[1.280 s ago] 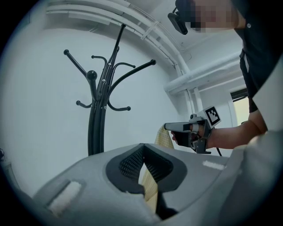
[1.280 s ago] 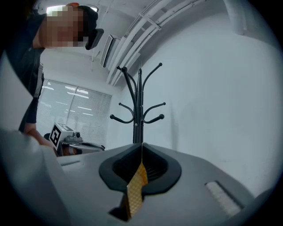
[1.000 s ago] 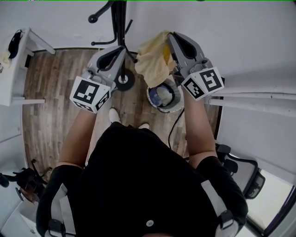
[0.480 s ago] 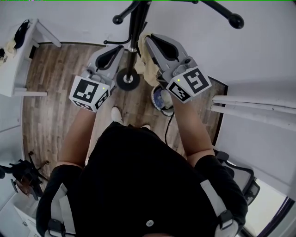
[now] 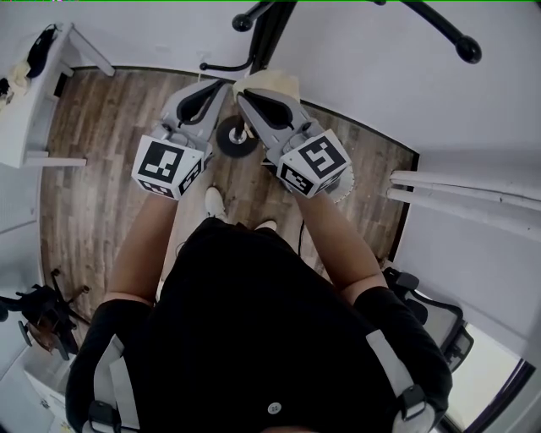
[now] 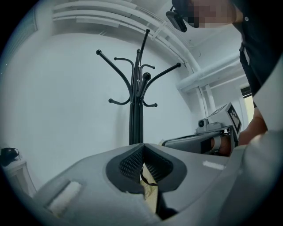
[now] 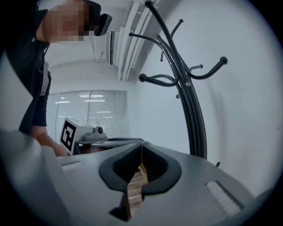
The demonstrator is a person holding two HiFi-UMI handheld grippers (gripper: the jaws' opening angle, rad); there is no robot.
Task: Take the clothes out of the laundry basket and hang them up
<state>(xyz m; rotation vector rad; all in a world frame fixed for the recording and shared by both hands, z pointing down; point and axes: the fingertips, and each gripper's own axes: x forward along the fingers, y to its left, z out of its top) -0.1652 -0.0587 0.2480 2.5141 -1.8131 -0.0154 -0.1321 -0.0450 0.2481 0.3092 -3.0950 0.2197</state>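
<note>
A pale yellow cloth [image 5: 270, 82] hangs from both grippers in front of the black coat stand [image 5: 272, 25]. My right gripper [image 5: 246, 95] is shut on it; in the right gripper view a strip of the cloth [image 7: 135, 187] hangs between the closed jaws. Close beside it on the left, my left gripper [image 5: 222, 85] is shut too, with a sliver of the cloth [image 6: 148, 187] pinched in it. Both point level at the coat stand [image 6: 135, 110], whose curved hooks [image 7: 177, 75] rise above them. Only a bit of the laundry basket's rim [image 5: 345, 183] shows past the right gripper.
The stand's round base [image 5: 232, 136] sits on the wood floor just beyond the person's feet [image 5: 211, 203]. A white desk [image 5: 34, 110] is at the left, white pipes [image 5: 465, 190] run along the right wall, and an office chair [image 5: 435, 317] stands at the lower right.
The right gripper has carried the cloth left and lower, away from over the basket, until it sits against the left gripper. The basket is now mostly hidden under it.
</note>
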